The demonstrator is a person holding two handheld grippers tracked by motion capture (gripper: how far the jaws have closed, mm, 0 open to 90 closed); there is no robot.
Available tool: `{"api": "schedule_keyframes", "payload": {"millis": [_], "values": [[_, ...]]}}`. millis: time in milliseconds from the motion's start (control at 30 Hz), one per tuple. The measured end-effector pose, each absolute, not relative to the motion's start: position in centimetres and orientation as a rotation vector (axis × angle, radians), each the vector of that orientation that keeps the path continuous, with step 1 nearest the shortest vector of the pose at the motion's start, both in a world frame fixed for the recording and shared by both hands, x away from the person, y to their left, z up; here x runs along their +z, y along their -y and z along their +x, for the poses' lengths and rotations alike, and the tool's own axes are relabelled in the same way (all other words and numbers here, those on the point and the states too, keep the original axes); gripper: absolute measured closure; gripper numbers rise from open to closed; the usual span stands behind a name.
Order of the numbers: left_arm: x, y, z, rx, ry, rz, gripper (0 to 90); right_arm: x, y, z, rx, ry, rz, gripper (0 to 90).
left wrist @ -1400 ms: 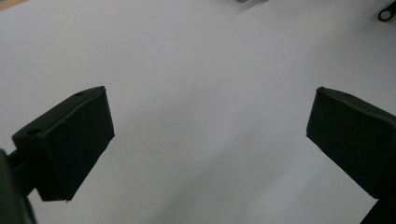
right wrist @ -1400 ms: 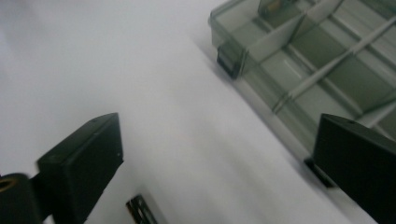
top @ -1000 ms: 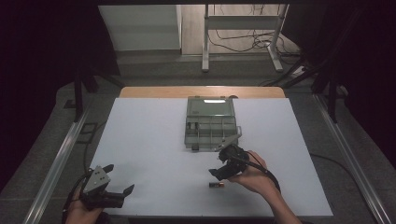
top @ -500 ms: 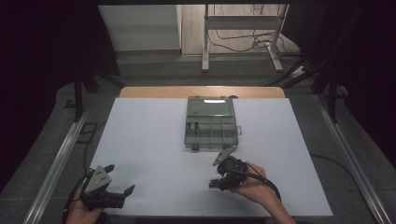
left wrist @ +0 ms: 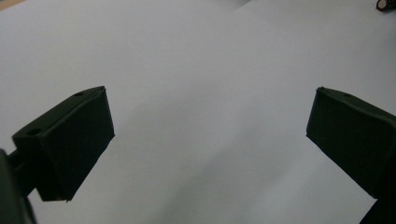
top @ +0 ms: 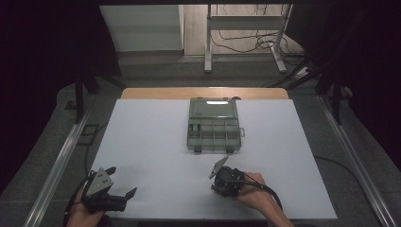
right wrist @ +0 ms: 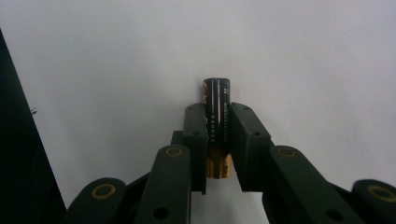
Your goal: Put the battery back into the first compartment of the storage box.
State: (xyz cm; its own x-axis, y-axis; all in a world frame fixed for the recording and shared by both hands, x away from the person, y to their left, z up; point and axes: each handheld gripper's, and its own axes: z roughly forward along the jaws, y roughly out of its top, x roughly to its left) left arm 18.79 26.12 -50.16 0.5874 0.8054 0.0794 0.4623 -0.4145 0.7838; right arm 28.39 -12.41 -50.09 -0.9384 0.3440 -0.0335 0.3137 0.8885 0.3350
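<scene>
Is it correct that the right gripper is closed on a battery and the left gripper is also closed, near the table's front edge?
Not quite. The left gripper is open: the left gripper view shows its jaws far apart over the bare white table. The rest holds: the right gripper is closed on the battery, as the right gripper view shows.

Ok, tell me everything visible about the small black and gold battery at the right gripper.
The small black and gold cylindrical battery looks like a metal cell with a glossy black wrap, fine print and gold ends. It lies on the white table sheet, clamped lengthwise between the right gripper's black pads, its far end poking beyond them.
</scene>
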Motion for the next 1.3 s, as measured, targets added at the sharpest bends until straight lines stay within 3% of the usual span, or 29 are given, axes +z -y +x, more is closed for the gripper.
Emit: {"api": "schedule_keyframes", "payload": {"millis": [1300], "values": [[-50.2, -26.0, 18.9, 0.590, -1.018, 2.074, 1.8, -46.1, 12.7, 31.6, 0.865, -2.800, 0.740, 76.6]]}}
